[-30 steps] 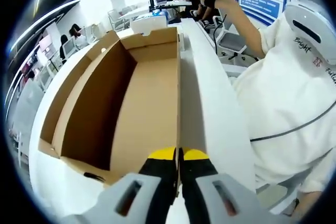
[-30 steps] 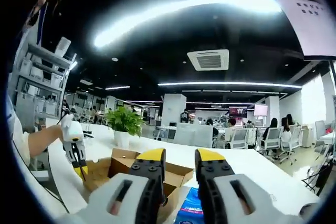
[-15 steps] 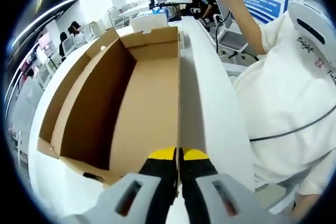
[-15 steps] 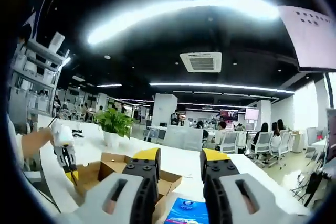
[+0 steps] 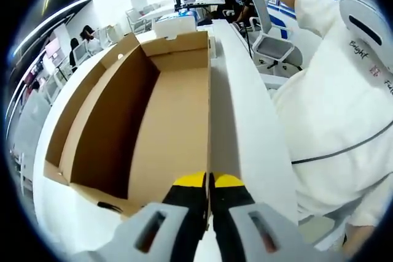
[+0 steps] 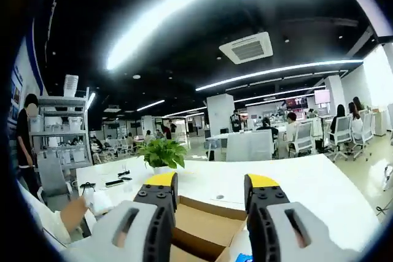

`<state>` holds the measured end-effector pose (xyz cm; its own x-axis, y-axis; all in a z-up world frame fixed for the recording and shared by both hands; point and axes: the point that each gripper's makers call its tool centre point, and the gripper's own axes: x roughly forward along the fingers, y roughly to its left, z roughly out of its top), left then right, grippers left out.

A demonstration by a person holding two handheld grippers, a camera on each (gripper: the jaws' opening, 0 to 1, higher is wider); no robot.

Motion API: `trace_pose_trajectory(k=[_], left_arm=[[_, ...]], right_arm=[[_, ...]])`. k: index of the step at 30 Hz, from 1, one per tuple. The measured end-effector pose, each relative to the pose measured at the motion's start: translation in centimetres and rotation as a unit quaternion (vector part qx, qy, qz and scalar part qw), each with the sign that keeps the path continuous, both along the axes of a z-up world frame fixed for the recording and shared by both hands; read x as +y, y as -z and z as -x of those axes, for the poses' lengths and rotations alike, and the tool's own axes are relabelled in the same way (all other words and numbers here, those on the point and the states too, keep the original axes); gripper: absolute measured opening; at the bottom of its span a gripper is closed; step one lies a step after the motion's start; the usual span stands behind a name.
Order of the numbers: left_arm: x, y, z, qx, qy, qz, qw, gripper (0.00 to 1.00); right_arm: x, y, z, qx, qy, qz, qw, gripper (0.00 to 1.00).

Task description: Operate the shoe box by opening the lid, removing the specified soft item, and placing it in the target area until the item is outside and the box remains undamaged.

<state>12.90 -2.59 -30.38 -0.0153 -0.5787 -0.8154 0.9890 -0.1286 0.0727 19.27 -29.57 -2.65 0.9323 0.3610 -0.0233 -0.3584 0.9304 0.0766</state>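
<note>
While left gripper (image 5: pixel 209 182) fingers pinch the shoe box (image 5: pixel 166 108) wall | right gripper (image 6: pixel 209 182) spread, aloft | risk: cardboard tears if tugged.

Item count, left gripper view: one open brown cardboard shoe box (image 5: pixel 153 108), one long white table (image 5: pixel 242 121) bearing it, and one two-jaw gripper with yellow-tipped black jaws (image 5: pixel 208 181).

Item count, right gripper view: one two-jaw gripper with yellow-tipped black jaws (image 6: pixel 211 181), one brown cardboard box (image 6: pixel 206 228) below it, one green leafy potted plant (image 6: pixel 161 153), one square ceiling air-conditioning vent (image 6: pixel 248 48), and one grey metal shelving rack (image 6: pixel 58 133). Seated people in the background are too small to count exactly.
</note>
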Motion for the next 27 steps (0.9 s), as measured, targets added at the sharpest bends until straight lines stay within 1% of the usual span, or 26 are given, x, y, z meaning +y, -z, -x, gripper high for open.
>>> trace_pose_trajectory(k=[2, 3, 4, 5, 6, 7, 8, 9, 10, 11, 12, 14, 15, 16, 17, 18, 19, 20, 21, 22, 23, 24, 25, 26, 27], left_arm=[[0.0, 0.0, 0.1, 0.002, 0.001, -0.002, 1.0000, 0.01], [0.0, 0.0, 0.1, 0.004, 0.000, -0.003, 1.0000, 0.01], [0.0, 0.0, 0.1, 0.005, -0.001, -0.002, 1.0000, 0.01], [0.0, 0.0, 0.2, 0.004, 0.000, -0.002, 1.0000, 0.01], [0.0, 0.0, 0.2, 0.003, -0.001, -0.001, 1.0000, 0.01], [0.0, -0.1, 0.2, 0.002, -0.001, 0.000, 1.0000, 0.01], [0.0, -0.1, 0.2, -0.001, -0.001, 0.002, 1.0000, 0.01], [0.0, -0.1, 0.2, -0.001, -0.001, 0.003, 1.0000, 0.01], [0.0, -0.1, 0.2, -0.001, -0.001, 0.003, 1.0000, 0.01], [0.0, -0.1, 0.2, 0.000, -0.001, 0.003, 1.0000, 0.01], [-0.1, -0.1, 0.2, 0.001, -0.001, 0.002, 1.0000, 0.01], [-0.1, -0.1, 0.0, 0.005, -0.001, -0.002, 1.0000, 0.01], [-0.1, 0.0, -0.1, 0.005, -0.002, -0.003, 1.0000, 0.01], [-0.1, 0.0, 0.0, 0.004, -0.002, -0.003, 1.0000, 0.01], [0.0, 0.0, 0.0, 0.001, -0.002, -0.001, 1.0000, 0.01], [0.0, -0.1, 0.0, -0.002, -0.001, 0.001, 1.0000, 0.01], [0.0, -0.1, 0.0, -0.003, -0.001, 0.002, 1.0000, 0.01], [0.0, -0.1, -0.1, -0.003, -0.001, 0.002, 1.0000, 0.01], [0.0, 0.0, -0.1, -0.002, -0.001, 0.000, 1.0000, 0.01], [0.0, 0.0, -0.1, 0.000, -0.001, -0.001, 1.0000, 0.01], [0.0, 0.0, -0.1, 0.002, -0.001, -0.003, 1.0000, 0.01], [0.0, 0.0, 0.0, 0.003, -0.001, -0.003, 1.0000, 0.01], [-0.1, 0.0, 0.1, 0.002, -0.001, -0.002, 1.0000, 0.01], [-0.1, 0.0, 0.1, 0.001, -0.001, -0.002, 1.0000, 0.01], [-0.1, 0.0, 0.1, 0.001, -0.001, -0.001, 1.0000, 0.01]], right_arm=[[1.0, 1.6, -0.5, 0.043, -0.007, 0.042, 0.9982, 0.33], [1.2, 2.3, -0.8, 0.068, 0.001, 0.040, 0.9969, 0.22], [1.5, 1.8, -1.1, 0.053, 0.001, 0.016, 0.9985, 0.13], [2.1, 1.5, -1.3, 0.047, -0.005, -0.007, 0.9988, 0.11], [2.7, 1.6, -1.7, 0.067, -0.011, -0.047, 0.9966, 0.15], [3.0, 1.7, -2.0, 0.086, -0.014, -0.082, 0.9927, 0.18], [3.5, 2.3, -2.4, 0.115, -0.024, -0.103, 0.9877, 0.20], [3.5, 2.8, -2.8, 0.128, -0.024, -0.084, 0.9879, 0.22], [3.0, 3.1, -3.1, 0.133, -0.009, -0.072, 0.9884, 0.20], [2.6, 2.9, -3.6, 0.122, 0.012, -0.067, 0.9902, 0.16], [2.0, 2.5, -4.3, 0.100, 0.031, -0.033, 0.9940, 0.14], [2.6, 2.5, -4.6, 0.091, 0.019, -0.003, 0.9957, 0.17], [3.2, 2.9, -4.6, 0.096, 0.006, 0.007, 0.9953, 0.18], [3.4, 3.7, -4.6, 0.118, 0.004, 0.009, 0.9930, 0.18], [3.7, 4.2, -4.5, 0.131, -0.002, 0.014, 0.9913, 0.19], [3.9, 4.3, -4.7, 0.128, -0.006, 0.016, 0.9917, 0.20], [3.9, 4.1, -5.0, 0.117, -0.003, 0.017, 0.9930, 0.22], [3.8, 4.0, -5.3, 0.109, 0.000, 0.024, 0.9937, 0.27], [4.0, 4.4, -5.6, 0.107, -0.017, 0.066, 0.9919, 0.31], [4.0, 4.6, -6.0, 0.108, -0.017, 0.083, 0.9905, 0.35], [3.7, 4.6, -6.6, 0.110, -0.003, 0.083, 0.9904, 0.38], [3.4, 4.4, -7.0, 0.112, 0.005, 0.079, 0.9906, 0.38], [3.3, 4.2, -7.3, 0.108, 0.005, 0.078, 0.9911, 0.35], [3.0, 3.8, -7.9, 0.109, 0.010, 0.071, 0.9914, 0.30], [2.7, 3.5, -8.3, 0.113, 0.015, 0.062, 0.9915, 0.27]])
